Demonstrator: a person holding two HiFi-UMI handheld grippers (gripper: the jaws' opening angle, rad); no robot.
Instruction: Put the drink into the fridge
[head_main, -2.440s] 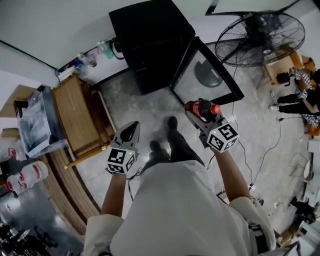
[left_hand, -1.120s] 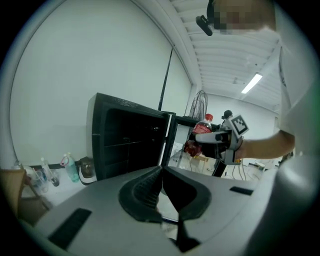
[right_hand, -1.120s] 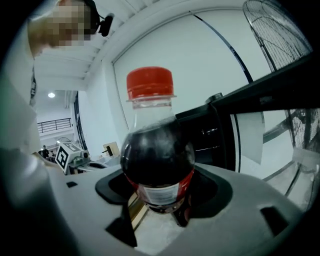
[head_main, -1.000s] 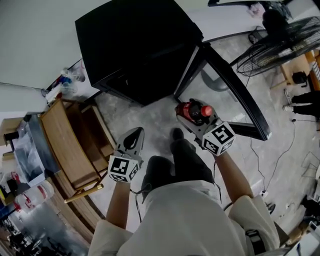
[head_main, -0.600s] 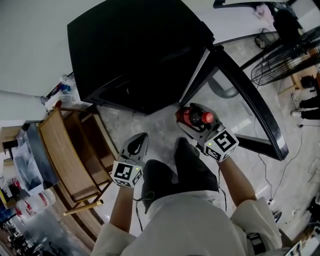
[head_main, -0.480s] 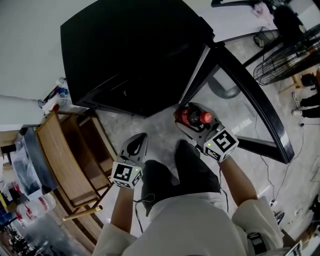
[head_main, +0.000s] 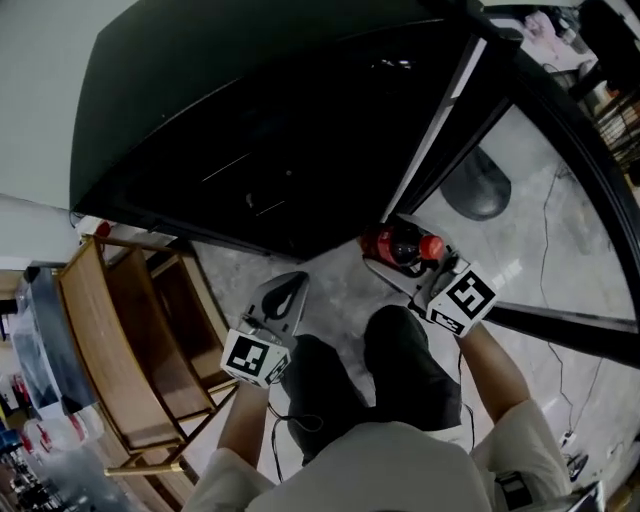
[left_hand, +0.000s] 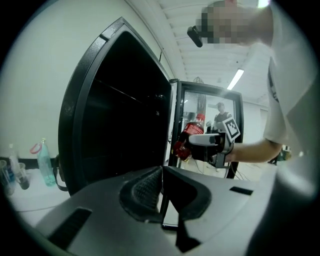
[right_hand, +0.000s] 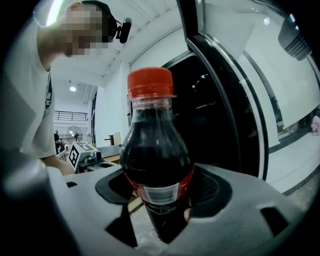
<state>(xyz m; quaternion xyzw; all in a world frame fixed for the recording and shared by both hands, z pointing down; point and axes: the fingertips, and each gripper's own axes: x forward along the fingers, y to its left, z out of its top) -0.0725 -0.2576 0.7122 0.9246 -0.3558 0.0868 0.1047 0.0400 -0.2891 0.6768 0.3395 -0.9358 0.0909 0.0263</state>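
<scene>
Fridge (head_main: 250, 130) now looms closer, just ahead of both lowered tools. Right tool (head_main: 404, 262) grips the drink (head_main: 398, 242); left tool (head_main: 285, 296) is closed and empty. Insertion is probably next; the dark interior shows no detail.

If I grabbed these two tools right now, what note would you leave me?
Right tongs: shut on the dark cola bottle with red cap, held upright.
Left tongs: shut, empty.
Black fridge: its glass door is open; the bottle is in front of the opening, not yet inside.
Done: bottle picked up, door open.
Left: set the bottle inside and let go.
</scene>
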